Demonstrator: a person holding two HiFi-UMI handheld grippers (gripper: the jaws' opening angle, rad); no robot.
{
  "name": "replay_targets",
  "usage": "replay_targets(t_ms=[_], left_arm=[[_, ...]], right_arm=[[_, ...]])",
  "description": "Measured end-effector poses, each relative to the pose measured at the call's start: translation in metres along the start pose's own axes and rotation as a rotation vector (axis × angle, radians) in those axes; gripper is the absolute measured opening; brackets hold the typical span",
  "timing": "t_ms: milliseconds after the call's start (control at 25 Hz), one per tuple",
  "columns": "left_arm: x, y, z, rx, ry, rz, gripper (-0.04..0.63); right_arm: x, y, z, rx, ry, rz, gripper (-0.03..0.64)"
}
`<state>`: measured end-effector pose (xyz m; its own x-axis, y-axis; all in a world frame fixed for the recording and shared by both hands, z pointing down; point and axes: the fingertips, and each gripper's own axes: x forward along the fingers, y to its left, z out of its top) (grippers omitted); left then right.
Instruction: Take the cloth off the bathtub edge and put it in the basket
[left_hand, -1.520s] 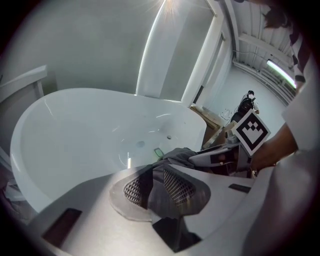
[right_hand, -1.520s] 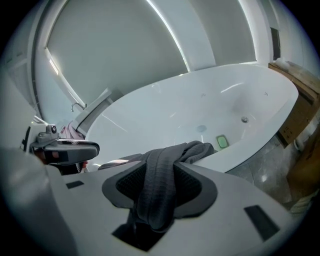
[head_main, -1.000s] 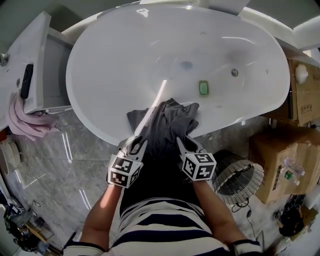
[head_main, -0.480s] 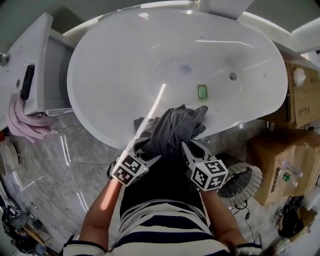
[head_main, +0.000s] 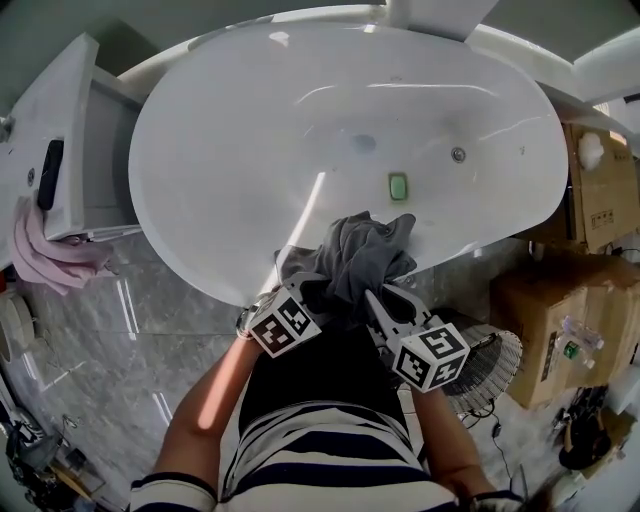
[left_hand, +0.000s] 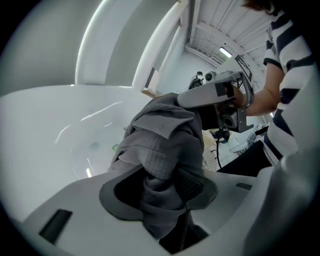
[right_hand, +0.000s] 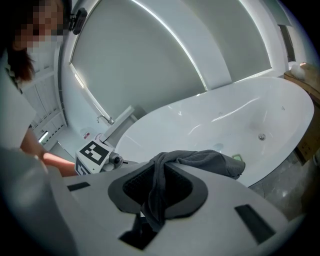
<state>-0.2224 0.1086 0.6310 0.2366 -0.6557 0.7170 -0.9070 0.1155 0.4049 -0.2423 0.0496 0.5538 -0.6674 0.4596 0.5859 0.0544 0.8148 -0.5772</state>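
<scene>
The dark grey cloth (head_main: 355, 260) is bunched up over the near rim of the white bathtub (head_main: 190, 265), between both grippers. My left gripper (head_main: 305, 292) has a thick fold of the cloth (left_hand: 160, 145) filling the space between its pads, and its jaws are closing on it. My right gripper (head_main: 376, 300) is shut on a thin hanging strip of the cloth (right_hand: 200, 161). In the left gripper view the right gripper (left_hand: 215, 95) shows just beyond the bunch. The wire basket (head_main: 490, 365) stands on the floor, right of the right gripper.
A small green object (head_main: 398, 186) lies in the tub near the drain (head_main: 458, 154). Cardboard boxes (head_main: 555, 330) stand beside the basket at the right. A pink towel (head_main: 45, 262) hangs from the white cabinet (head_main: 60, 120) at the left. Grey marble floor (head_main: 130, 340) lies below.
The cloth has gone from draped flat over the rim to gathered into a raised bunch. Both grippers have moved in toward each other, and the left one let go and took a thicker fold.
</scene>
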Motion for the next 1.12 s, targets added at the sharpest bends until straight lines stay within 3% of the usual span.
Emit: replay_targets(t_ms=[80, 240, 680, 880, 1120], left_arm=[[-0.001, 0.000, 0.005, -0.010, -0.037, -0.001, 0.142], [-0.013, 0.003, 0.021, -0.041, -0.127, 0.040, 0.089], [-0.091, 0.005, 0.075, -0.048, -0.372, 0.244, 0.080], [-0.126, 0.007, 0.100, -0.064, -0.433, 0.278, 0.080], [-0.162, 0.002, 0.132, -0.013, -0.503, 0.295, 0.081]], right_arm=[[-0.003, 0.002, 0.005, -0.009, -0.012, 0.003, 0.074], [-0.009, 0.007, 0.017, -0.033, -0.049, -0.007, 0.074], [-0.032, 0.052, 0.075, -0.127, -0.221, 0.009, 0.074], [-0.045, 0.074, 0.102, -0.175, -0.301, 0.014, 0.074], [-0.066, 0.097, 0.131, -0.226, -0.394, 0.015, 0.074]])
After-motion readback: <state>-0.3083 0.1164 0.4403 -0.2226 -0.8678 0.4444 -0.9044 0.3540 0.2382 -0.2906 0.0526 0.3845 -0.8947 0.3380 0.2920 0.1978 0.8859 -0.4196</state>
